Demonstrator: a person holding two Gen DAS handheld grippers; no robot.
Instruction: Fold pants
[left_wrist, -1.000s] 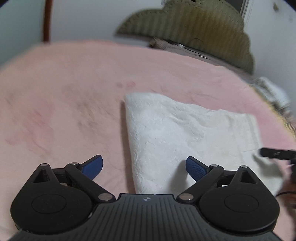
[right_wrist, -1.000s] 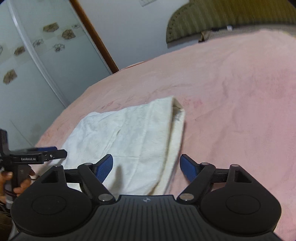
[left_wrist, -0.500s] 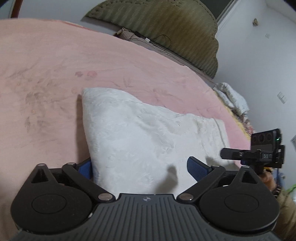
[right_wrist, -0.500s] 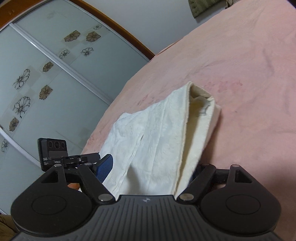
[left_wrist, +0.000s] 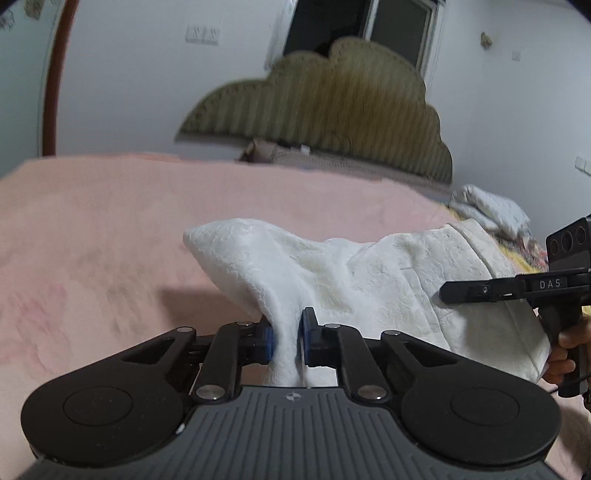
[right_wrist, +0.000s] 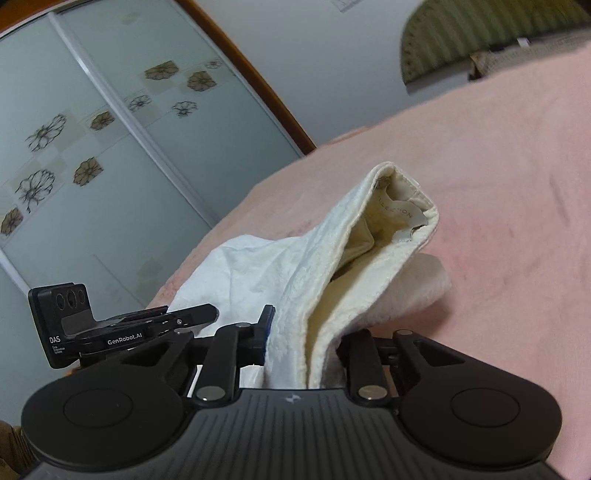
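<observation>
While closing, left tool (left_wrist: 287, 341) pinches pants (left_wrist: 369, 280), right tool (right_wrist: 303, 343) likewise

Pink-covered bed (left_wrist: 110, 221), white pants (left_wrist: 369, 280) partly resting on it

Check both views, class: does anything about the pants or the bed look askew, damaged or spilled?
Nothing stands out. The white pants are bunched only where the closing left gripper and right gripper pinch them; the pink blanket shows only faint marks.
</observation>
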